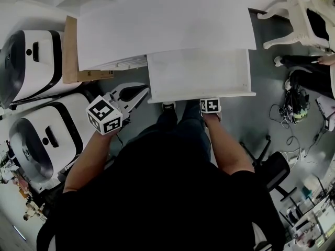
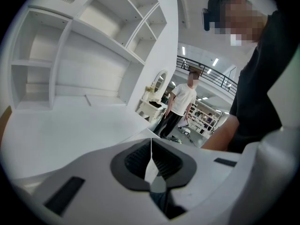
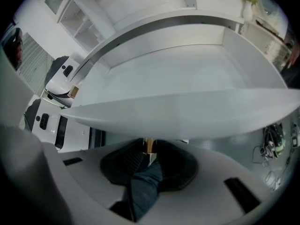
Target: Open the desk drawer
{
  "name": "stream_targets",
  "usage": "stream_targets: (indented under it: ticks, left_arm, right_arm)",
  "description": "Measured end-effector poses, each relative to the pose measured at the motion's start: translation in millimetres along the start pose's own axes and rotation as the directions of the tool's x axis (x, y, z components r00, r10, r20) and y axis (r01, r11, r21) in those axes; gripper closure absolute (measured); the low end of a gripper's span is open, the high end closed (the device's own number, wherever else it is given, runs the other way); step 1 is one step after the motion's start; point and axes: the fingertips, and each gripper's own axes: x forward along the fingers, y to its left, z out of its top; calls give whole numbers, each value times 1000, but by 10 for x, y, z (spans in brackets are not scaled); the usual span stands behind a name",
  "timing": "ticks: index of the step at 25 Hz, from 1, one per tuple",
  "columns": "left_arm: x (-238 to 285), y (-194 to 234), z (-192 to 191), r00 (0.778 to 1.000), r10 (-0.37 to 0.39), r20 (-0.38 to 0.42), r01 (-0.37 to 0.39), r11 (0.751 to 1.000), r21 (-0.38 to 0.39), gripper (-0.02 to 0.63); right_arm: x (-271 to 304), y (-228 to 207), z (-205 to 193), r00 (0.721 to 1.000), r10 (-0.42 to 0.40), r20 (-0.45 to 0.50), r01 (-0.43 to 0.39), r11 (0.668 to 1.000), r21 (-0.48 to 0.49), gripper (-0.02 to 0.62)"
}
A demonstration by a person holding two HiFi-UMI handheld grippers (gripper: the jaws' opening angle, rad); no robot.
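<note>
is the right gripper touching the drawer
Touching. The right gripper view shows the right gripper with jaws shut on a small tan knob under the drawer front.

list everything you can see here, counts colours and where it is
desk: one, white, top centre of the head view
drawer: one, white, pulled out of the desk front, nothing in it
handle: one, small and tan, under the drawer front
shelf unit: one, white, above the desk
machines: two, white with black trim, on the floor to the left
board: one, brown, at the desk's left edge
carved furniture: one, white, top right
cables: a tangle, dark, on the floor to the right
office chair base: one, black, lower right
bystander: one, white T-shirt, standing beyond the desk
left gripper: one, white, jaws together, empty
right gripper: one, white, jaws closed on the handle
</note>
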Motion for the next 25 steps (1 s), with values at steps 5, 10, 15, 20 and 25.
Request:
stream_targets:
  ticks: [5, 10, 15, 20, 25]
  left_arm:
    - [-14, 10, 75, 1000, -1, 13, 1, 1000, 8, 595]
    - [-25, 38, 167, 1000, -6, 30, 5, 1000, 17, 595]
    - [-6, 9, 265, 998, -21, 55, 20, 999, 30, 595]
    - [-15, -28, 351, 997, -40, 72, 36, 998, 48, 595]
    - [-30, -36, 488, 994, -50, 97, 43, 996, 74, 595]
  right_arm:
    - [-36, -11, -44, 1000, -14, -13, 14, 1000, 14, 502]
    - [-165, -19, -77, 1000, -16, -12, 16, 1000, 15, 502]
    - [-436, -126, -64, 999, -30, 37, 29, 999, 45, 500]
    - [-787, -277, -42, 994, -62, 94, 55, 995, 77, 502]
    - [-1247, -482, 206, 973, -108, 206, 87, 990, 109, 503]
